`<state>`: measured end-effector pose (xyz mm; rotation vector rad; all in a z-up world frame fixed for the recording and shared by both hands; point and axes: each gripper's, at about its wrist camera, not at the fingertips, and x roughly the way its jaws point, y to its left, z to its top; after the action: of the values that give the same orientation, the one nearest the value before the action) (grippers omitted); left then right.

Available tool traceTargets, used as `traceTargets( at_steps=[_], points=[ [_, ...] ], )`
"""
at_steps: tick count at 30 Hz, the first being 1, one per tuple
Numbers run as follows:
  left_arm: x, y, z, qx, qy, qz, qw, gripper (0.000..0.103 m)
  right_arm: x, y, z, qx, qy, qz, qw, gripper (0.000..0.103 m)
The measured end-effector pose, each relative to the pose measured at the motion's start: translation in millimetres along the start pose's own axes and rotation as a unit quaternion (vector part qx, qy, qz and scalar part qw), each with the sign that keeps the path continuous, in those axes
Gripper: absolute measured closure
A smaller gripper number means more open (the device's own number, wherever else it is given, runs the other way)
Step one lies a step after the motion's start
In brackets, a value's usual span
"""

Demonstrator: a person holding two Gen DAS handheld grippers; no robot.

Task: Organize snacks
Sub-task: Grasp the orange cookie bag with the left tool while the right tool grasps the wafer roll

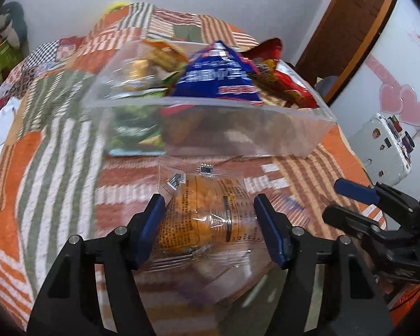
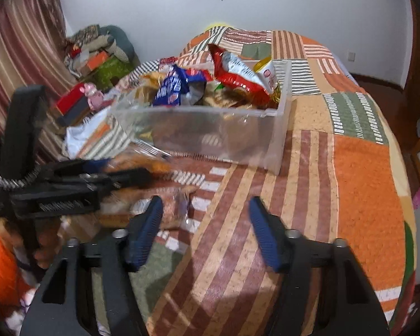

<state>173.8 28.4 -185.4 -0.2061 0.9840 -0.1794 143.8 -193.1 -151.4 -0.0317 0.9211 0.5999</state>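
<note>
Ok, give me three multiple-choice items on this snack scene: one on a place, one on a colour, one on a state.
1. Where does the clear bin stand?
A. on the patchwork bedspread
B. on a bare floor
C. on a shelf

2. What colour is the pack sticking up mid-bin?
A. pink
B. blue
C. black

3. What is between the left gripper fingers?
A. nothing
B. a spoon
C. a clear packet of orange snacks

Answers: 1 A, striped cloth lies under the bin. 2 B, its wrapper is blue. 3 C, the packet sits between the pads; the right gripper is open and empty.
</note>
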Motion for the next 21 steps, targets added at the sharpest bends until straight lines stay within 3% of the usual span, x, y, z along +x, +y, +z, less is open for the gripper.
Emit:
traceTargets(
  at_steps=[3,8,15,21],
  points=[
    [-11,12,-10,-0.005,0.001,0.003,1.0,0.038,9,5,-7,-0.012,0.025,0.005,1.0,0.068],
    [-20,18,-27,0.002,0.012,-0.004,0.9999,0.039,13,13,-17,-0.016,0.039,0.009,0.999,0.068],
    [-31,5,-44,0.009,0.012,-0.035,0.9993,0.04,23,23,0,-0.027,0.039,0.0,0.999,0.068],
    [-40,11,-50,-0.01,-0.003,-0.014,0.9998,0.041,22,31,7,-0.013,0.037,0.013,0.999,0.068]
  ],
)
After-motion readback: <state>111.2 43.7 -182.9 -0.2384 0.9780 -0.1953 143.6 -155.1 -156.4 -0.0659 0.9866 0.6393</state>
